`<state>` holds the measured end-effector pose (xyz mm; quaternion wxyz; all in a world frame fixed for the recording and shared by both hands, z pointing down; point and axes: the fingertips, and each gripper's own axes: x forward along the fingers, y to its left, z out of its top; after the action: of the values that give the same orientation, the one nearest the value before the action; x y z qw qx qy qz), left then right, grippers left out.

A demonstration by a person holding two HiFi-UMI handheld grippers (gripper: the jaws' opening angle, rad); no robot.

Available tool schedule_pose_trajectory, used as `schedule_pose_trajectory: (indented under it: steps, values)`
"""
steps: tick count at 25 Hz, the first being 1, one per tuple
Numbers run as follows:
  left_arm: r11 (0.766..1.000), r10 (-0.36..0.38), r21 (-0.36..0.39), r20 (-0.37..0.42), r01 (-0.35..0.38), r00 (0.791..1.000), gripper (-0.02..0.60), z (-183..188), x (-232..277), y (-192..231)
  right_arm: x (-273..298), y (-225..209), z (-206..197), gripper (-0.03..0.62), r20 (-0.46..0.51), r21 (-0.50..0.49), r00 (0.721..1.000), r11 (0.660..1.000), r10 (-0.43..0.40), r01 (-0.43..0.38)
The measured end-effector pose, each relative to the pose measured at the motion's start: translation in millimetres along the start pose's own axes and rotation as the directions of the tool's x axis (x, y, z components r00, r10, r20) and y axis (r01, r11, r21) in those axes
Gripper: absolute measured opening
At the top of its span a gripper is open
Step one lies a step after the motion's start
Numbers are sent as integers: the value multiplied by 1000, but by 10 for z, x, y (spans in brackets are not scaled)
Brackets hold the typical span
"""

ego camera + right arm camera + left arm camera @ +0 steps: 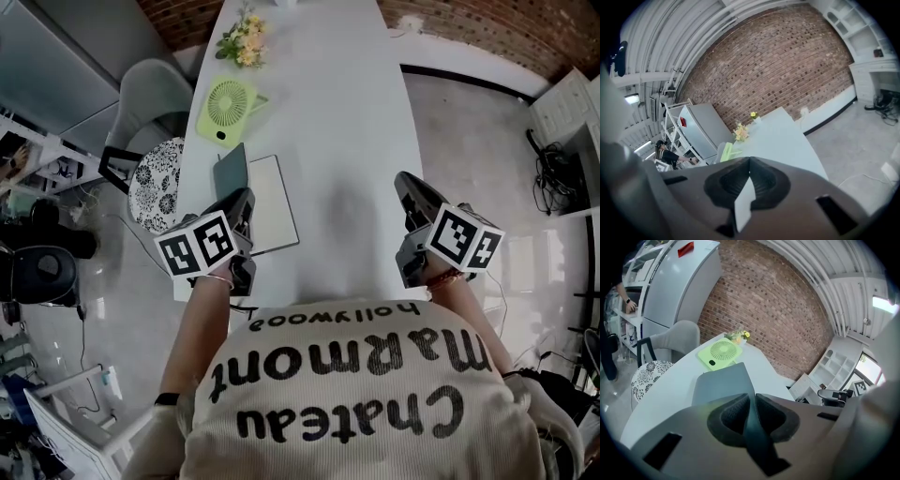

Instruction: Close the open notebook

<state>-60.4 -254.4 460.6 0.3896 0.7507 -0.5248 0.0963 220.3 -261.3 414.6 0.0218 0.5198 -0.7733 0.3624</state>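
The notebook lies open near the left edge of the white table (328, 112). Its white page (274, 202) rests flat, while its dark grey cover (231, 172) is lifted at a tilt on the left. My left gripper (242, 202) is shut on the near edge of that cover. In the left gripper view the cover (723, 383) runs back between the two pads of that gripper (751, 397). My right gripper (405, 183) hovers over bare table to the right, well apart from the notebook. The tips of this gripper (749, 161) meet, with nothing held.
A green desk fan (228, 105) lies flat just beyond the notebook, and a small bunch of flowers (244, 39) stands further back. A grey chair with a patterned cushion (155, 178) is left of the table. A fridge (679, 287) and a brick wall stand behind.
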Motion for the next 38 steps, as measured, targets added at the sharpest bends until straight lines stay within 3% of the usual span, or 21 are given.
schedule_pose_trajectory:
  steps: [38]
  values:
    - [1000, 7, 5, -120, -6, 993, 51, -426, 592, -111, -159, -381, -23, 3, -7, 46, 999, 998, -42, 42]
